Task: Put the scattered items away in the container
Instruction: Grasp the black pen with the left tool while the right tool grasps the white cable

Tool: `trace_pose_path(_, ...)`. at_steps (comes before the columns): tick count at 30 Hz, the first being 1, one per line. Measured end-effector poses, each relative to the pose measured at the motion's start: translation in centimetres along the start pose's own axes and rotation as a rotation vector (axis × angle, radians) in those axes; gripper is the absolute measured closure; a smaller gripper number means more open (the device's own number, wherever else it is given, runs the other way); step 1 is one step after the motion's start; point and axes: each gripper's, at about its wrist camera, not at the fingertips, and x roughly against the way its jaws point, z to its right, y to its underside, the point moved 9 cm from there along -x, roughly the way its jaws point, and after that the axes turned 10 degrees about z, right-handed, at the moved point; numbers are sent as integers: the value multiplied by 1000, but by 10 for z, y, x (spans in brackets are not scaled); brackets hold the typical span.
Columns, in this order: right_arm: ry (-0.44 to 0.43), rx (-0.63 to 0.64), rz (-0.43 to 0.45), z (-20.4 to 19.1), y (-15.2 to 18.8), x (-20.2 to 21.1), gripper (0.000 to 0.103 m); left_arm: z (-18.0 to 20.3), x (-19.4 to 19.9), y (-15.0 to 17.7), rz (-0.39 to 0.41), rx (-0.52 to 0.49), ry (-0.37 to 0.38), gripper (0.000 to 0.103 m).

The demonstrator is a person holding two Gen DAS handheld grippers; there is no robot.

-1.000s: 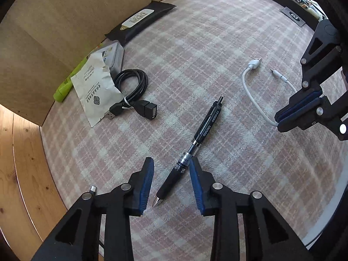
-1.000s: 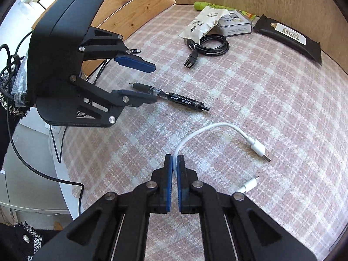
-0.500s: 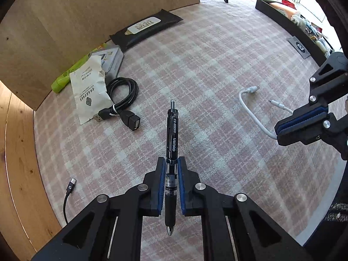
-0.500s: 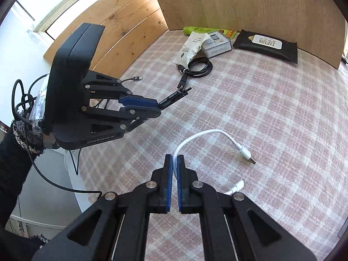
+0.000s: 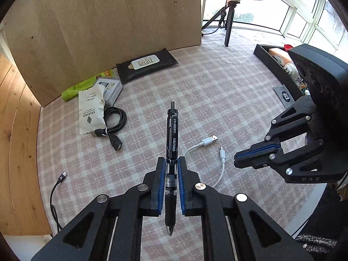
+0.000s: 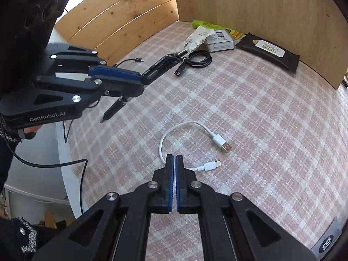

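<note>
My left hand-held gripper (image 5: 171, 169) is raised off the desk (image 5: 217, 108), its pads clamped on the black pen (image 5: 172, 143), tip toward me, clicker at 12 o'clock. My right hand-held gripper (image 6: 174, 167) hangs low with its pads pressed together on nothing that I can see, just above the white cable (image 6: 184, 134) lying loose. Farther off, at 11 o'clock, sit the coiled black cable (image 5: 114, 119), white packet (image 5: 90, 108) and black wipes pack (image 5: 148, 65). The black tray (image 5: 274, 65) stands at 2 o'clock.
</note>
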Motion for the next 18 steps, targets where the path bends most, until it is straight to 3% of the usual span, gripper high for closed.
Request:
trace_pose_path(3,11,159,-108,-11,14,-20,96,-1,12,21,-8,28,1,93)
trace_pose_path(5,40,289,-157,-17,21,-26,82,-6,19,33,-5,57,-4,93)
trace_pose_path(8,63,438,-211,-22,25,-34,70,-14,27,50,-1,108,-4,93)
trace_pose_path(11,99,548,-237,-24,23,-45,70,-19,31,61,6,145,-11,93)
trace_pose_path(15,71,615,-311,-27,30,-62,72,-19,36,68,16,169,-16,93)
trace_pose_path(16,53,603,-313,-28,30,-64,79,-19,39,68,19,172,-20,93)
trace_pose_path(17,32,579,-318,-28,28,-63,92,-19,41,67,24,176,-21,93)
trace_pose_path(18,28,561,-311,-28,26,-62,96,-18,43,66,31,183,-22,93)
